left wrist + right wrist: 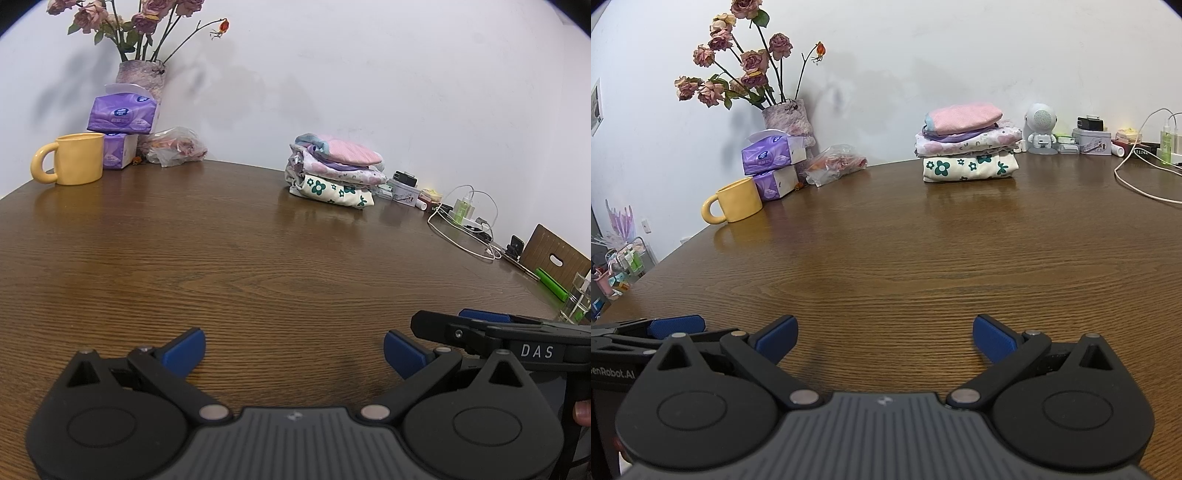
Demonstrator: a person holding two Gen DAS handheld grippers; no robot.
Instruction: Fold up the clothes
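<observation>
Folded clothes (969, 147) far ahead (grippers empty).

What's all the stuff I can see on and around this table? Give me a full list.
table: one, brown wood, fills both views
folded clothes: one stack, pink, purple print, cream with green flowers, far side by the wall
mug: one, yellow, far left
tissue packs: two, purple, stacked behind the mug
vase of flowers: one, mauve, dried pink roses, behind the tissues
plastic bag: one, clear, pinkish contents, beside the tissues
astronaut figure: one, white, right of the clothes
white cables: several, far right, with small boxes and bottles
chair back: one, wooden, right edge
left gripper: black, blue pads, open, empty
right gripper: black, blue pads, open, empty
</observation>
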